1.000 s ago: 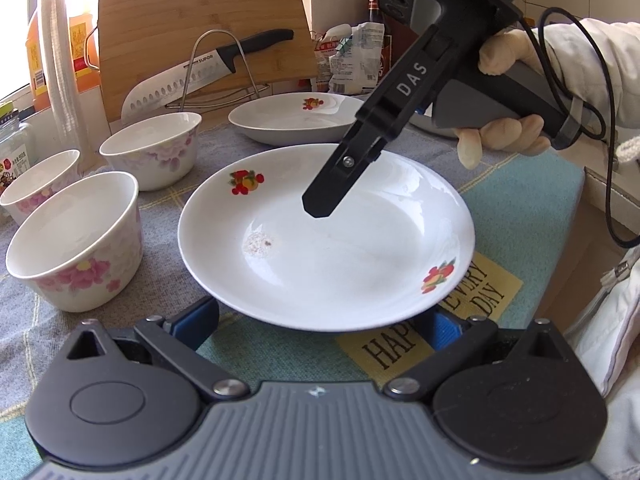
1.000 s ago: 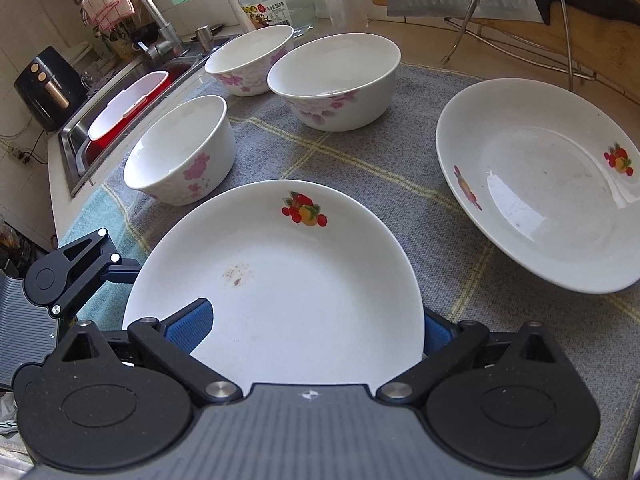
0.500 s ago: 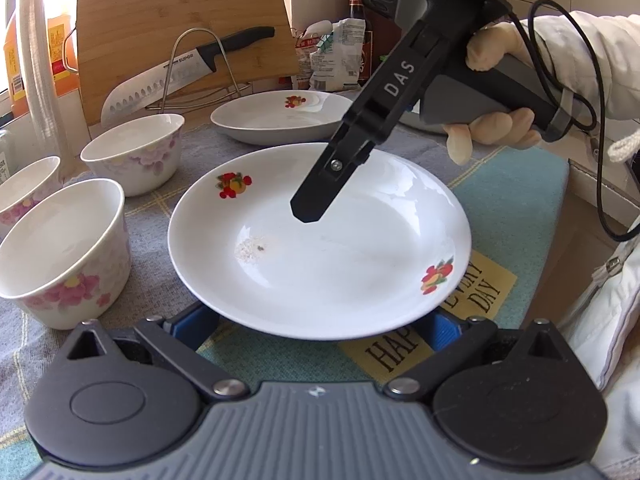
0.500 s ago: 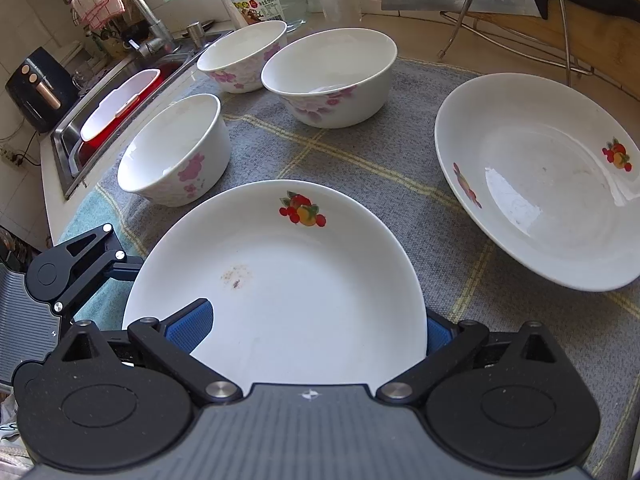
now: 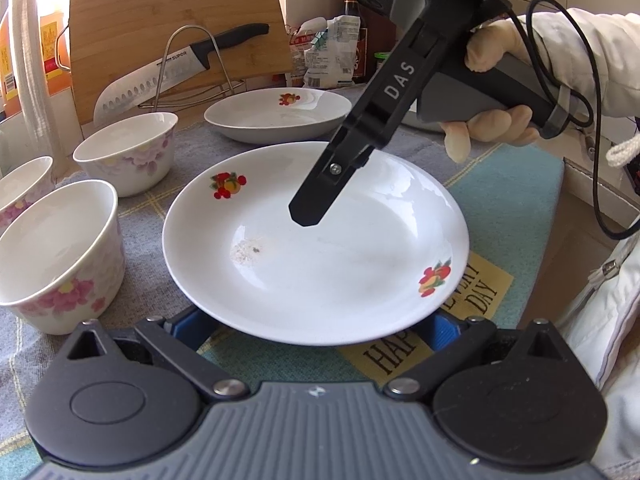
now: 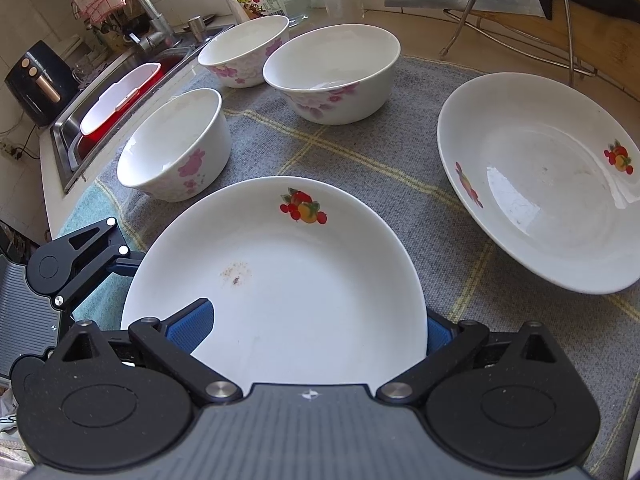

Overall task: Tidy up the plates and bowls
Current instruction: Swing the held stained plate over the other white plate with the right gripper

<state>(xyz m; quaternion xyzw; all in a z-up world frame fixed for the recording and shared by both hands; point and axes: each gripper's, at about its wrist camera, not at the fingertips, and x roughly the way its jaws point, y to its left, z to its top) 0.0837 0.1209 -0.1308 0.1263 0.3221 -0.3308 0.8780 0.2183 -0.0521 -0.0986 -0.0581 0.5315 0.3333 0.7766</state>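
Note:
A white deep plate with fruit prints point(image 5: 320, 272) point(image 6: 304, 300) rests on a grey cloth. My left gripper point(image 5: 316, 322) is open, both blue pads tucked under the plate's near rim; its black body point(image 6: 76, 260) shows at the plate's left side. My right gripper point(image 6: 316, 326) is open and rolled sideways across the opposite rim. One finger point(image 5: 316, 200) hovers over the plate's middle, and the other is under the plate. A second matching plate point(image 5: 276, 114) point(image 6: 540, 180) lies behind. Three flowered bowls point(image 6: 176, 148) point(image 6: 332, 76) point(image 6: 244, 50) stand beside it.
A knife point(image 5: 180, 64) lies on a wire rack against a wooden cutting board point(image 5: 176, 20). A sink point(image 6: 116, 108) with a red basin lies beyond the bowls. Bottles and packets point(image 5: 332, 52) stand at the back. A gloved hand point(image 5: 492, 92) holds the right gripper; the counter edge runs at right.
The left wrist view has swung a little, so bowls, knife and board have slid leftward. Both grippers keep their places at the plate's rims, and their jaw widths are unchanged.

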